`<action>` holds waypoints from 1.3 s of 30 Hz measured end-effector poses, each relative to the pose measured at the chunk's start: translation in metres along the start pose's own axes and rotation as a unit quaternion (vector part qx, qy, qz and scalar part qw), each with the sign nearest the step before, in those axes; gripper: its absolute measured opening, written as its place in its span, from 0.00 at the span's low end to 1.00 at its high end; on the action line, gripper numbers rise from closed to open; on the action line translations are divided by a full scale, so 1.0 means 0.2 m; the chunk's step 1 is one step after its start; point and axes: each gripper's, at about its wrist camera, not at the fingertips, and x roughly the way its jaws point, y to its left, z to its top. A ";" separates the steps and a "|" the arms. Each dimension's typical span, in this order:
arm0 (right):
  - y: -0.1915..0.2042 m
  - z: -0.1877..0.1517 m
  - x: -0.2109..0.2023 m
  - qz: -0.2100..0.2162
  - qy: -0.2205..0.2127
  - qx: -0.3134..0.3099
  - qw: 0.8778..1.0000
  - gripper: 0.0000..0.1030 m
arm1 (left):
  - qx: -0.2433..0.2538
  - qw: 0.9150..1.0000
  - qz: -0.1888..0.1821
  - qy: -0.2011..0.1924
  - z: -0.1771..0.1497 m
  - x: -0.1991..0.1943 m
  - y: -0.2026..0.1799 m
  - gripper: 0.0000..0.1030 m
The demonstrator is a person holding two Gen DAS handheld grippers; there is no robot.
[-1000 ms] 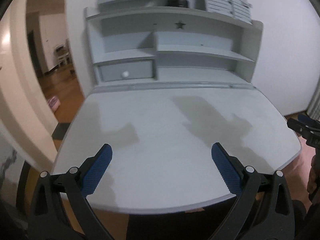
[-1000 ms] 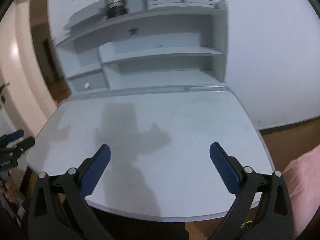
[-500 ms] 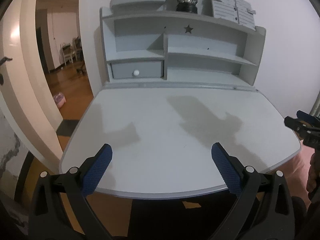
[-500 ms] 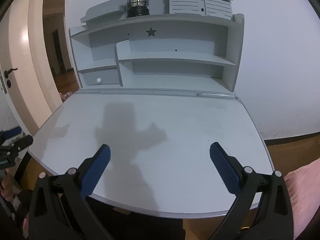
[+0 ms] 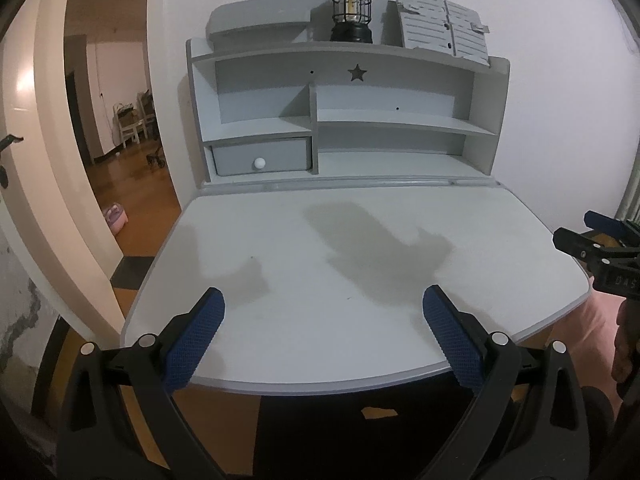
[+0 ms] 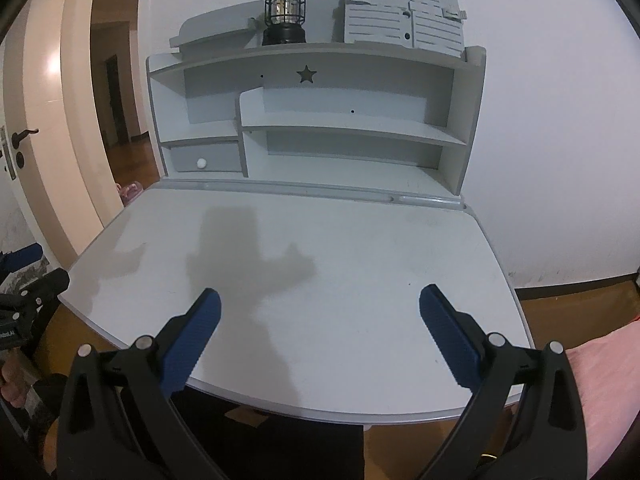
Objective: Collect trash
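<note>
Matt grey desk (image 5: pixel 360 240), glossy wooden floor (image 5: pixel 132 184)

Home bedroom: grey study desk (image 5: pixel 360 248), lantern (image 5: pixel 351 12), doorway (image 5: pixel 116 128).

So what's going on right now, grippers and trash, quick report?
Left gripper open, holding nothing. Right gripper open, holding nothing. Both over the near edge of the desk. No trash in view. Nothing in the way.
</note>
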 end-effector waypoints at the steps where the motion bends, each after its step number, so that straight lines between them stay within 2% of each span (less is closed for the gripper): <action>1: 0.00 0.00 0.00 0.000 -0.001 0.000 1.000 0.93 | 0.000 1.000 -0.001 -0.001 0.00 -0.01 0.00 0.94; 39: -0.01 0.00 -0.07 -0.002 -0.007 -0.006 1.000 0.93 | -0.001 1.000 -0.001 -0.006 0.00 -0.04 -0.01 0.94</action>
